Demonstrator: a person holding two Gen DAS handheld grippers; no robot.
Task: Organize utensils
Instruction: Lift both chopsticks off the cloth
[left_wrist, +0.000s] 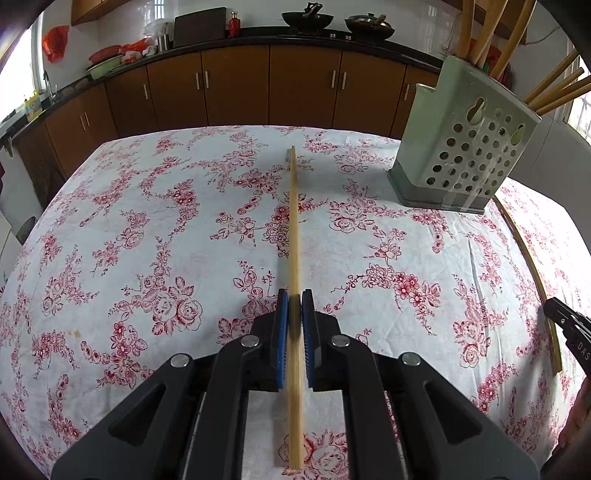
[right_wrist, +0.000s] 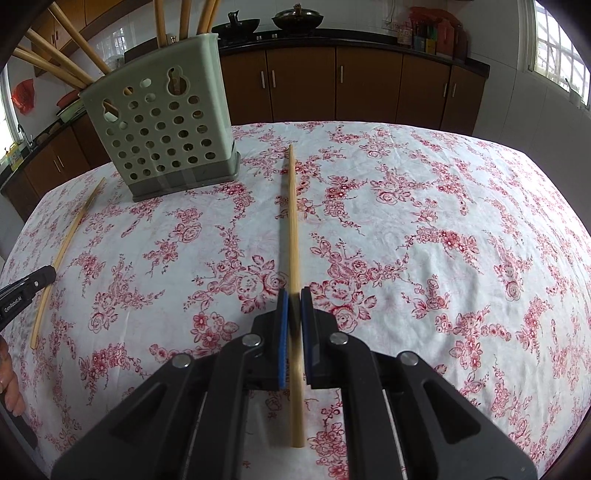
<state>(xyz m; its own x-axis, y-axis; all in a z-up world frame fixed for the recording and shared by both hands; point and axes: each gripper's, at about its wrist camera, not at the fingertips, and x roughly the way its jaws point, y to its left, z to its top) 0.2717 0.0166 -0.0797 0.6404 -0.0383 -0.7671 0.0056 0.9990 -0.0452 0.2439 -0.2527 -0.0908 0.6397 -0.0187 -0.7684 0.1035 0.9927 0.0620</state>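
My left gripper (left_wrist: 294, 297) is shut on a wooden chopstick (left_wrist: 294, 221) that points forward over the floral tablecloth. My right gripper (right_wrist: 294, 293) is shut on another wooden chopstick (right_wrist: 292, 221), also pointing forward. A pale green perforated utensil holder (left_wrist: 465, 147) with several chopsticks standing in it sits at the far right in the left wrist view and at the far left in the right wrist view (right_wrist: 166, 125). One more chopstick (right_wrist: 64, 254) lies loose on the cloth between the two grippers; it also shows in the left wrist view (left_wrist: 535, 280).
The table (left_wrist: 147, 221) carries a white cloth with red flowers. Brown kitchen cabinets (left_wrist: 236, 85) and a black counter with woks (left_wrist: 306, 18) stand behind it. The right gripper's body (left_wrist: 570, 328) shows at the right edge of the left wrist view, the left gripper's body (right_wrist: 22, 291) at the left edge of the right wrist view.
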